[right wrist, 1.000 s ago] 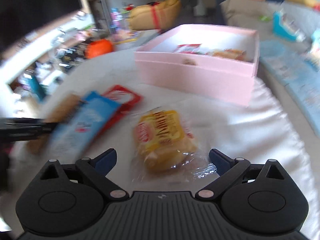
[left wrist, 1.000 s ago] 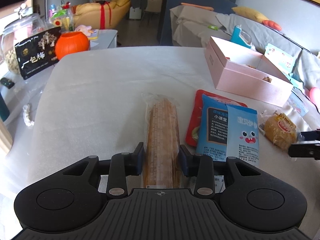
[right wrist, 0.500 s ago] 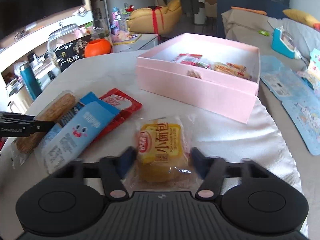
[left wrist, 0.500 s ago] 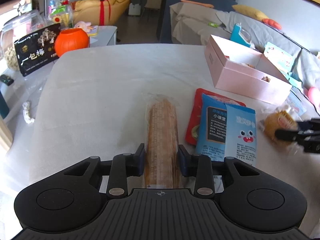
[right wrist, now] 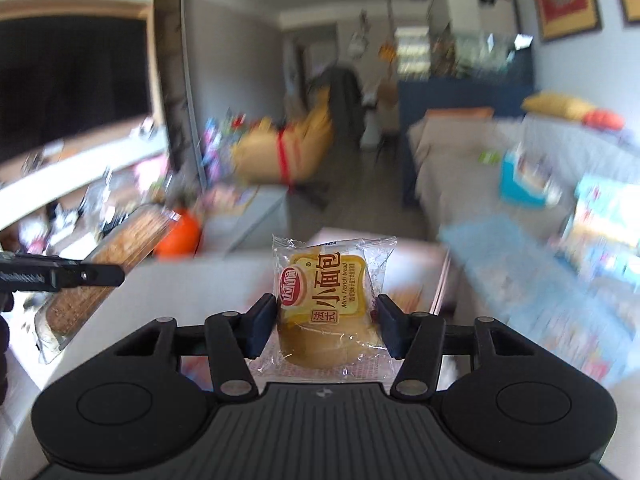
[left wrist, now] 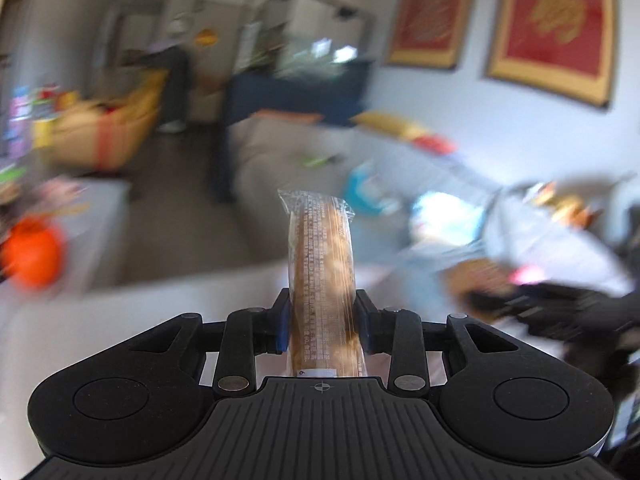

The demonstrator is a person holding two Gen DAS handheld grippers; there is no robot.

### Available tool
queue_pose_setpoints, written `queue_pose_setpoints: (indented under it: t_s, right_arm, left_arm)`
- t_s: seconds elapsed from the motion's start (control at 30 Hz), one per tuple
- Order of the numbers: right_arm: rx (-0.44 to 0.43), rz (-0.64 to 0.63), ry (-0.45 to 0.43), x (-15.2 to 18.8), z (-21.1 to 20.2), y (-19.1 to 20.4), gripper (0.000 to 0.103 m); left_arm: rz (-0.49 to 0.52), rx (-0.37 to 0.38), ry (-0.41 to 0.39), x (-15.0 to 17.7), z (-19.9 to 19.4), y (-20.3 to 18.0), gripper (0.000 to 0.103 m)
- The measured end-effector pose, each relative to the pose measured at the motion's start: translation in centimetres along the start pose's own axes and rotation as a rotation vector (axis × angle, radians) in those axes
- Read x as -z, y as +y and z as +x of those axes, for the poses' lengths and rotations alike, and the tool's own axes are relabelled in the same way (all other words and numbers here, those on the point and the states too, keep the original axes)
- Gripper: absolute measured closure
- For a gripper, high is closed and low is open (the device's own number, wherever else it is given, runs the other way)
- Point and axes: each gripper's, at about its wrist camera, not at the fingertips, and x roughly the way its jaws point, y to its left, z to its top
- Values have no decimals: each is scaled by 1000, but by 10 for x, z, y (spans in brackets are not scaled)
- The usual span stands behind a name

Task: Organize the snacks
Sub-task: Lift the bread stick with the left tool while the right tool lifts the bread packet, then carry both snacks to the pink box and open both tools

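Observation:
My left gripper [left wrist: 322, 326] is shut on a long wrapped biscuit pack [left wrist: 322, 264] and holds it up in the air, tilted upward, above the white table. My right gripper [right wrist: 327, 326] is shut on a small wrapped yellow bread bun [right wrist: 326, 304] and holds it raised. In the right wrist view the left gripper's fingers [right wrist: 60, 276] show at the left with the biscuit pack [right wrist: 116, 252] in them. The pink box [right wrist: 420, 264] is blurred behind the bun. The right gripper [left wrist: 560, 312] shows dark and blurred at the right of the left wrist view.
An orange pumpkin-shaped container [left wrist: 32, 252] stands at the far left of the table; it also shows in the right wrist view [right wrist: 180, 238]. A grey sofa [left wrist: 520, 216] with cushions and bags lies at the right. Both views are motion-blurred.
Both grippers have lifted off the table and tilted upward: the left with the biscuit pack, the right with the bread bun it closed on.

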Motion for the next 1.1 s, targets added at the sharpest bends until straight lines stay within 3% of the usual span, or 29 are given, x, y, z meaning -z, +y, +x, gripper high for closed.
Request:
queue_pose_setpoints:
  t_s: [0.1,0.13,0.17,0.27,0.47,0.67,0.9,1.03,1.1]
  right_arm:
    - [22,7,-22,-45,18,-11,48]
    - [17,2,-15,-54,26,-14,41]
    - [29,-7,-7,-61,35,-17,28]
    - [145,-20,29,-55,55,-24,23]
    - [75,10,171,18,52,-33,23]
    - [-42,-10,310,70,68,12,23]
    - [-80,-203,348,95,101,101,23]
    - [-211,-114,381,86,120,129,21]
    - [-180,-100,382,83,131,142,18]
  left_arm:
    - [-19,80,31,-42,50,-11,63]
    - [-22,84,51,-47,68,-11,63]
    - [-24,83,67,-47,82,-10,64]
    - [-53,53,82,-22,98,5,65]
    - [-37,-51,211,75,66,47,65]
    - [-66,-145,259,140,14,68,65]
    - [-202,-190,248,170,-33,94,65]
    - [-196,-282,236,171,-45,99,65]
    - [-207,-316,228,170,-49,101,65]
